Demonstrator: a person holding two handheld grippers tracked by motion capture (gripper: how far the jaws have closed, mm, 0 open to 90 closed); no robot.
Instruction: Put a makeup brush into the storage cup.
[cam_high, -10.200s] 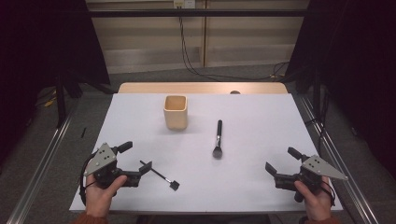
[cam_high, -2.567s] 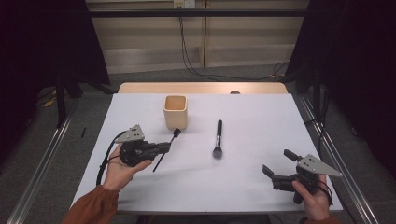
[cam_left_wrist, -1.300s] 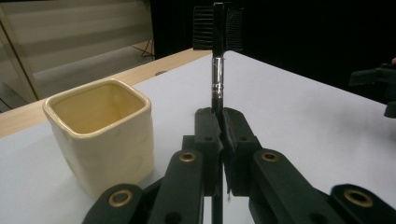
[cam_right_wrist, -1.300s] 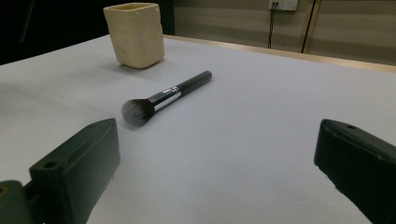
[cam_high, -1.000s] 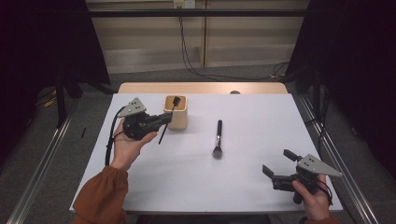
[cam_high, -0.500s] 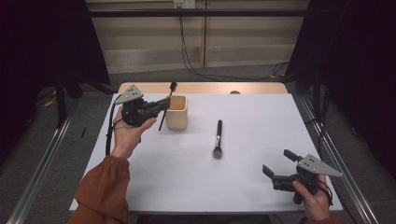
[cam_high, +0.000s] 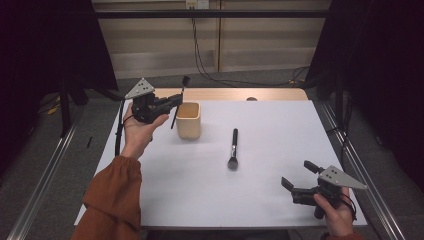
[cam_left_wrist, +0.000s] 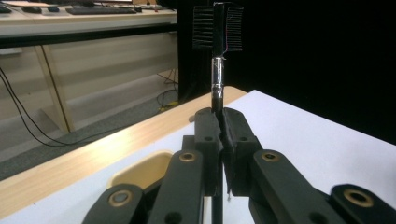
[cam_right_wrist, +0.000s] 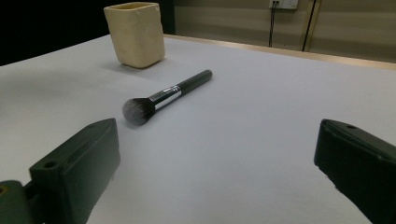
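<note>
My left gripper (cam_high: 172, 102) is raised just left of the cream square cup (cam_high: 188, 120) and is shut on a thin black brow brush-comb (cam_high: 179, 100). The tool stands nearly upright, comb head on top (cam_left_wrist: 218, 27), its lower end left of the cup's rim. In the left gripper view the jaws (cam_left_wrist: 222, 135) pinch its handle, with the cup's opening (cam_left_wrist: 140, 170) below. A black makeup brush (cam_high: 233, 147) lies on the white table, bristles toward me. My right gripper (cam_high: 299, 179) rests open at the near right, its jaws (cam_right_wrist: 215, 172) wide apart facing the brush (cam_right_wrist: 166, 97) and cup (cam_right_wrist: 135, 32).
The white tabletop (cam_high: 280, 125) ends in a wooden strip at its far edge (cam_high: 240, 94). Metal rails run along both sides (cam_high: 50, 175). Cables hang against the back wall (cam_high: 200, 50). A person's orange sleeve (cam_high: 112, 200) reaches over the near left.
The left hand has carried the brow brush-comb from the near left up to the cup, lifting it and turning it upright. The right gripper and makeup brush stayed put.
</note>
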